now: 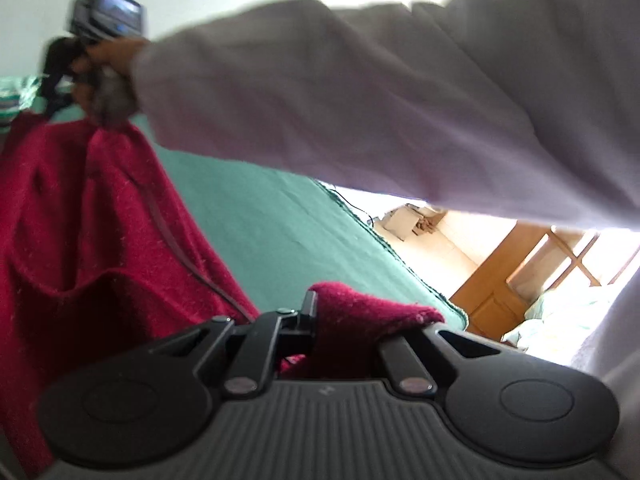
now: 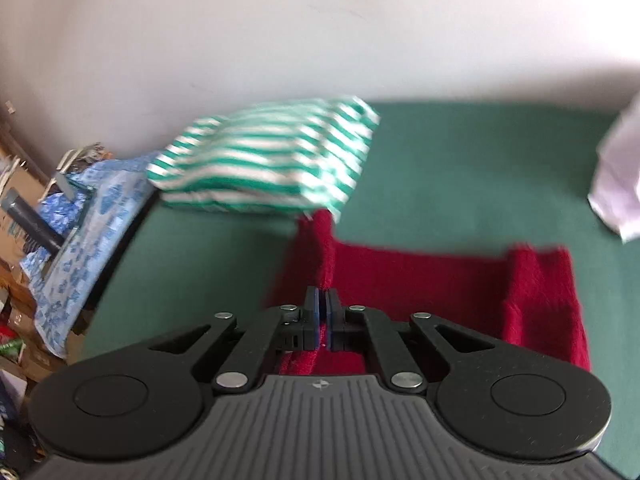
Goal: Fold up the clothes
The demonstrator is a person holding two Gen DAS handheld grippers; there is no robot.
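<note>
A dark red knitted garment (image 1: 92, 240) hangs stretched between both grippers above a green bed cover (image 1: 288, 232). My left gripper (image 1: 344, 320) is shut on one red corner, which sticks out between the fingers. In the left wrist view the right gripper (image 1: 80, 76) is far left, held by a hand in a white sleeve (image 1: 360, 112), gripping the other end. In the right wrist view my right gripper (image 2: 323, 312) is shut on a fold of the red garment (image 2: 440, 280), the rest of which lies on the green cover (image 2: 460, 168).
A green-and-white striped folded cloth (image 2: 272, 160) lies on the bed beyond the red garment. A blue patterned cloth (image 2: 92, 220) hangs off the bed's left edge beside clutter. A white cloth (image 2: 620, 176) is at right. A wooden door (image 1: 520, 272) shows beyond the bed.
</note>
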